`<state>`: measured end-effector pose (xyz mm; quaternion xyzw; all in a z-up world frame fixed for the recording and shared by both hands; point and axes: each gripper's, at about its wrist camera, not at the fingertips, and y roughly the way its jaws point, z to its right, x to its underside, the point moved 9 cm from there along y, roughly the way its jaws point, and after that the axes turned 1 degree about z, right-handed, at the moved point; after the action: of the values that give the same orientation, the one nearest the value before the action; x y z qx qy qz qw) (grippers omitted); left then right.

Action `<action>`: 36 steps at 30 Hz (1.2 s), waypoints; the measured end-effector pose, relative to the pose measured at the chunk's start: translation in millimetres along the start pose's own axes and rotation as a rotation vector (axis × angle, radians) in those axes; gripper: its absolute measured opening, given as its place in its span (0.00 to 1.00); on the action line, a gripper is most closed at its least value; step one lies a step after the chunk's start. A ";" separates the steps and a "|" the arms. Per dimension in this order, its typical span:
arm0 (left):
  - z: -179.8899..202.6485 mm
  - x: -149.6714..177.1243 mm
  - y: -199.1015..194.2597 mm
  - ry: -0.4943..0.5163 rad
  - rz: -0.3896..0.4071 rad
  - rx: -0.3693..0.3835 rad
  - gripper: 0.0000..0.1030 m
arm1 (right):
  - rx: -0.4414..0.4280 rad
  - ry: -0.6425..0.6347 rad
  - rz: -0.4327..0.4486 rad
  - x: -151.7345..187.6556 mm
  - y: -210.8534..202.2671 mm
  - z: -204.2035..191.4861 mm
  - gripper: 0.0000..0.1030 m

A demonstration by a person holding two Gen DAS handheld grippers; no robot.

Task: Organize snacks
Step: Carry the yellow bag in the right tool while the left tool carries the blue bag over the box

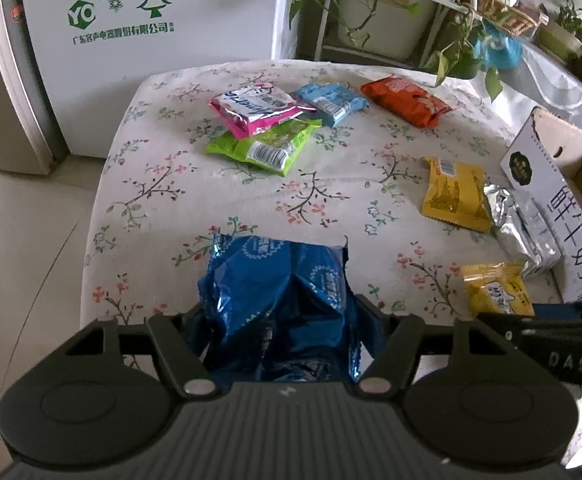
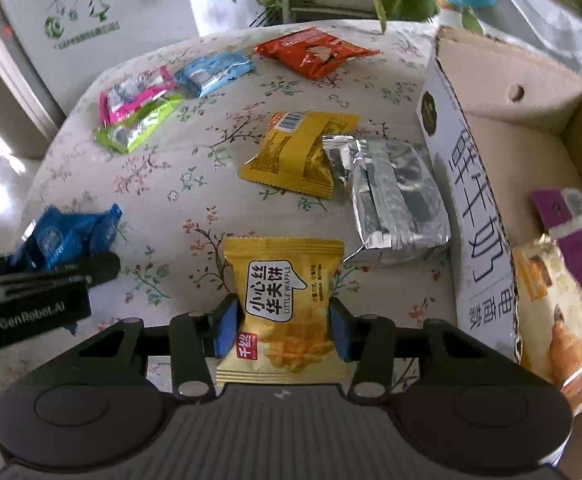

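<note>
My left gripper [image 1: 279, 320] is shut on a crumpled dark blue snack packet [image 1: 279, 296], held over the near edge of the floral table; the packet also shows in the right wrist view [image 2: 67, 236]. My right gripper [image 2: 285, 320] is shut on a yellow Little Waffle packet [image 2: 285, 304], its blue pads [image 2: 225, 328] pressing both sides. That packet shows in the left wrist view [image 1: 499, 288]. A second yellow packet [image 2: 295, 152], a silver packet [image 2: 395, 204], and pink [image 2: 131, 94], green [image 2: 135, 126], light blue [image 2: 215, 70] and orange [image 2: 315, 50] packets lie on the cloth.
An open cardboard box [image 2: 475, 184] stands at the table's right side, holding a purple bag [image 2: 579, 232] and a pastry bag [image 2: 555, 312]. A white fridge [image 1: 151, 20] and potted plants [image 1: 379, 0] stand behind the table. The table edge [image 1: 99, 208] drops to tiled floor on the left.
</note>
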<state>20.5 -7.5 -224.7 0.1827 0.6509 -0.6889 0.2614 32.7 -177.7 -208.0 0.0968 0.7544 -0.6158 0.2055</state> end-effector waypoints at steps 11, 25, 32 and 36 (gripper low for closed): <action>8.1 2.8 -17.0 -0.022 0.023 0.016 0.67 | -0.039 0.030 0.053 -5.4 -18.2 1.8 0.52; 37.1 -8.0 -48.3 0.020 0.081 0.042 0.67 | -0.048 -0.037 0.217 -32.9 -79.2 6.0 0.52; 57.3 -15.3 -62.8 0.069 0.113 0.055 0.67 | -0.035 -0.050 0.288 -47.8 -108.6 23.9 0.52; 72.4 -19.6 -67.7 0.098 0.126 0.070 0.67 | -0.030 -0.007 0.318 -57.4 -117.8 42.1 0.52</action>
<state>2.1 -75.8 -152.7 0.2656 0.6257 -0.6837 0.2654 45.1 -238.6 -85.1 0.2098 0.7381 -0.5644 0.3045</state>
